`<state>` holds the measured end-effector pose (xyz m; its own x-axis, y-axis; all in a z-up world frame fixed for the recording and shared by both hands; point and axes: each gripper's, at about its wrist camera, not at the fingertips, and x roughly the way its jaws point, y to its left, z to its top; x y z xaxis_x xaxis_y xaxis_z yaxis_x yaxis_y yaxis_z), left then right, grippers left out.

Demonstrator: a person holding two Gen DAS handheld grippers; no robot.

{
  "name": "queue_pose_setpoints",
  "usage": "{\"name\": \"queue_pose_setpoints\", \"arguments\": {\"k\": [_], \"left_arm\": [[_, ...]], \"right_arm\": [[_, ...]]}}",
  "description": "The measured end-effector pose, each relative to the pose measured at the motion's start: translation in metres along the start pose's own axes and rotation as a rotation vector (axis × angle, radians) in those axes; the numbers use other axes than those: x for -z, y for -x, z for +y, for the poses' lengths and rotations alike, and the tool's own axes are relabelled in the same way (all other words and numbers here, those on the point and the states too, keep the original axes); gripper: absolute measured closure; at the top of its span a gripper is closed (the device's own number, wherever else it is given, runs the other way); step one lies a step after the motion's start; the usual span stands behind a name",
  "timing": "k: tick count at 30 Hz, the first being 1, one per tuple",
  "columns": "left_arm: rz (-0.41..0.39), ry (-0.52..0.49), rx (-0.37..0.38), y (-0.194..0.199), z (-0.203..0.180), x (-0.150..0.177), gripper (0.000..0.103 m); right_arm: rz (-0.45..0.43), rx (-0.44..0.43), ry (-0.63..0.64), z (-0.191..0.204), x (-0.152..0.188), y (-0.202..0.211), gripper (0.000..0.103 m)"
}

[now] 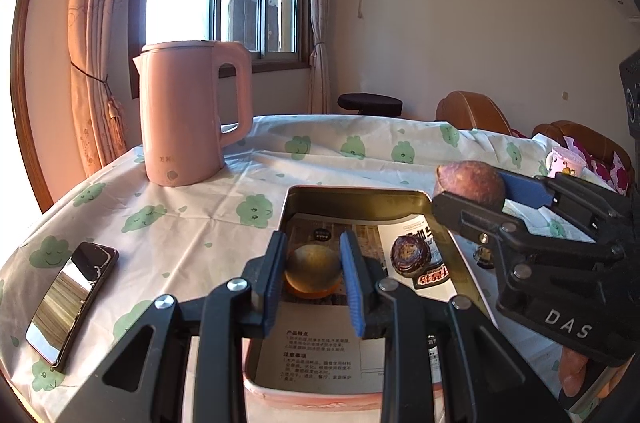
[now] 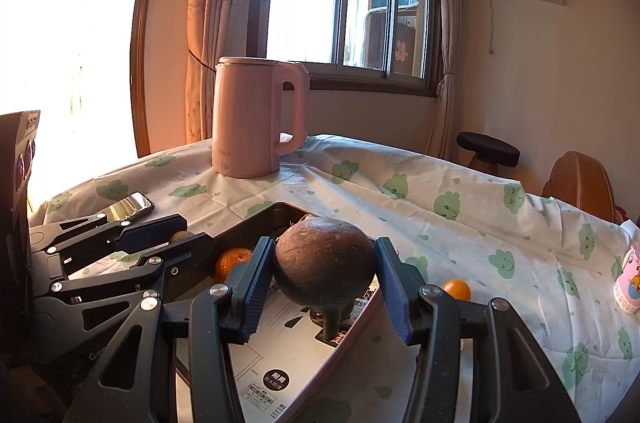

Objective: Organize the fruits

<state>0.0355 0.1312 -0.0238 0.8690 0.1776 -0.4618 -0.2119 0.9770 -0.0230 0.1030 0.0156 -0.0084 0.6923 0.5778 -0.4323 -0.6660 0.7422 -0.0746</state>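
Left gripper (image 1: pixel 313 277): we see our jaws closed on a small greenish-yellow round fruit (image 1: pixel 313 273), held inside the tin tray (image 1: pixel 362 193).
Right gripper (image 2: pixel 325 283): we grip a brown-purple sweet potato (image 2: pixel 325 265) over the tray's right rim.
Tray: we see an orange (image 2: pixel 232 262) inside, on printed paper.
Tablecloth (image 2: pixel 460 223): another orange (image 2: pixel 457 289) lies right of the tray; a pink kettle (image 1: pixel 188 111) and phone (image 1: pixel 72 303) sit further out.

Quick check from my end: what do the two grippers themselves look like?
Both are black plastic linkage frames with silver rivets and ribbed blue finger pads. The left gripper shows cut-out openings in its arms. The right gripper carries white "DAS" lettering on its side.
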Motion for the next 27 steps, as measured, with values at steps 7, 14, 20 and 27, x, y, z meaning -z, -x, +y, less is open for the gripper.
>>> {"name": "queue_pose_setpoints", "arguments": {"k": [7, 14, 20, 27], "left_arm": [[0.038, -0.013, 0.011, -0.007, -0.001, 0.002, 0.074], [0.091, -0.024, 0.021, -0.016, 0.0, 0.006, 0.074], [0.131, -0.033, 0.023, -0.022, 0.001, 0.01, 0.074], [0.164, -0.028, 0.03, -0.028, 0.003, 0.012, 0.074]], "right_arm": [[0.059, -0.013, -0.002, 0.002, 0.005, -0.014, 0.05], [0.123, -0.038, -0.013, 0.002, 0.013, -0.027, 0.05], [0.176, -0.052, -0.012, 0.002, 0.021, -0.037, 0.05], [0.212, -0.062, -0.007, 0.004, 0.022, -0.043, 0.05]]}}
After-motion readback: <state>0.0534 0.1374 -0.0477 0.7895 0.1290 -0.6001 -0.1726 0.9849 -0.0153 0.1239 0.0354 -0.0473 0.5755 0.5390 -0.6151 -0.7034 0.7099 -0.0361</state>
